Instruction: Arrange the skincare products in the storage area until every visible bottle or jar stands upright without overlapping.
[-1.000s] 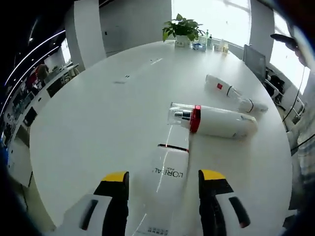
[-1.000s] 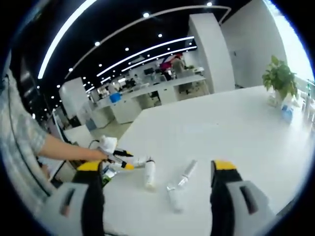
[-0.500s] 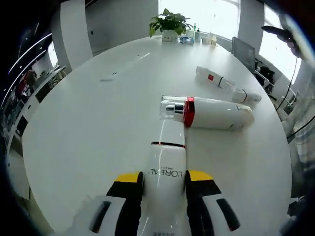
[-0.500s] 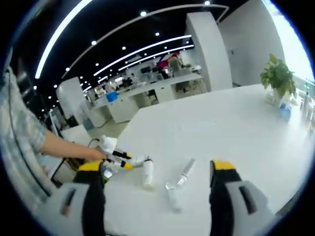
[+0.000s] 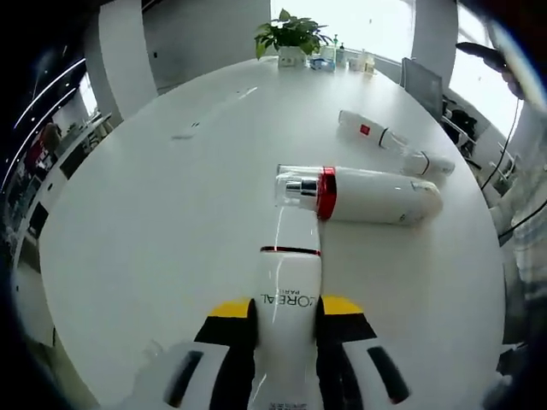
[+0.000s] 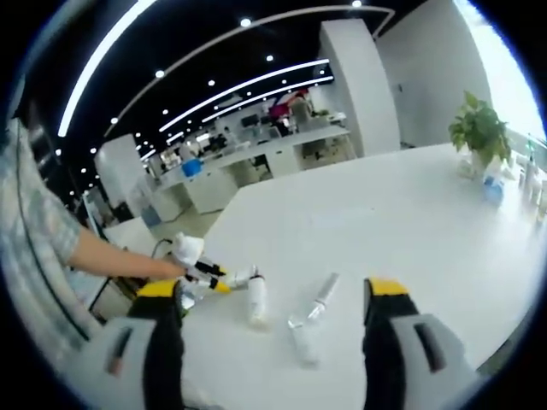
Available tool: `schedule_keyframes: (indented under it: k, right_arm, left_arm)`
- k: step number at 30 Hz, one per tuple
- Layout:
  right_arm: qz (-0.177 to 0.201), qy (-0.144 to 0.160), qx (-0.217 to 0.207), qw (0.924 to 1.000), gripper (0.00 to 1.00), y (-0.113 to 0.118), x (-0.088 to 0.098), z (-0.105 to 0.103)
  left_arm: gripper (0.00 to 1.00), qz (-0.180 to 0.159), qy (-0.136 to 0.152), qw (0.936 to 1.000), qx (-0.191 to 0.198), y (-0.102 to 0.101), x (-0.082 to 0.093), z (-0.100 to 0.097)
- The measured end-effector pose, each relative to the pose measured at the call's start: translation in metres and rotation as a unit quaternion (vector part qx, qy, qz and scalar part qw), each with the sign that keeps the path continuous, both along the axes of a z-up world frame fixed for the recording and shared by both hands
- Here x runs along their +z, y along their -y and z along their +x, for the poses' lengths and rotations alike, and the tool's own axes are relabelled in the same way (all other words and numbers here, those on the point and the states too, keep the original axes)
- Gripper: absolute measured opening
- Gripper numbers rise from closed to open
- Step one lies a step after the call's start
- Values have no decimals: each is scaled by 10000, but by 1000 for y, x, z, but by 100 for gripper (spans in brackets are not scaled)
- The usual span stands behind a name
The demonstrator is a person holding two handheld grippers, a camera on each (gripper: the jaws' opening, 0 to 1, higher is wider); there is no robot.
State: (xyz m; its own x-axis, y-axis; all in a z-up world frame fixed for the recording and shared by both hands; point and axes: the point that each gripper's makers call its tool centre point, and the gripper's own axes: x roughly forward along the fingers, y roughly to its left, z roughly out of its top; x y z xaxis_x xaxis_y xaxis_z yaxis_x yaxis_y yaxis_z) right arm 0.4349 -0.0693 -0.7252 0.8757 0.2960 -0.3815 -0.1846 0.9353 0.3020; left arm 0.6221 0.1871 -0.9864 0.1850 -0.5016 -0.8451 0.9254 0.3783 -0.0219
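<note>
we are clamping the left gripper point(image 5: 286, 314) on the lying bottle point(image 5: 288, 295); right gripper point(image 6: 273, 299) gaping idle; tipping upright may knock the pump bottle point(image 5: 363, 194) ahead of the fingers.

Three white bottles point(image 5: 288, 290) lie flat on table point(image 5: 154, 222).

Open-plan office; large round white table point(image 5: 154, 222) in foreground; potted plant point(image 5: 291, 36) at its far edge before bright windows point(image 5: 342, 21); white square column point(image 6: 359, 85); dark ceiling with curved strip lights point(image 6: 248, 85); desks point(image 6: 256, 162) beyond.
</note>
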Motion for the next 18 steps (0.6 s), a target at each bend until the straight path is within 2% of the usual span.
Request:
schedule_keyframes:
  k: [5, 6, 8, 13, 15, 18]
  right_arm:
    - [-38, 2, 42, 10000, 85, -1, -1, 2]
    - [-37, 12, 61, 10000, 85, -2, 0, 2]
    - [-83, 46, 131, 9999, 85, -4, 2, 3]
    - [-98, 128, 133, 9998, 85, -2, 7, 8]
    - [-156, 178, 259, 9994, 85, -5, 8, 13]
    - [-246, 184, 403, 9987, 85, -8, 6, 19]
  left_arm:
    - [20, 106, 34, 9999, 71, 6, 7, -8]
    - [19, 11, -191, 9997, 161, 8, 6, -12]
    - [18, 78, -143, 9999, 25, 9, 4, -16]
    - [17, 43, -257, 9997, 44, 13, 8, -26]
    - [18, -40, -365, 9993, 101, 16, 16, -31]
    - [18, -79, -350, 9990, 247, 13, 25, -29]
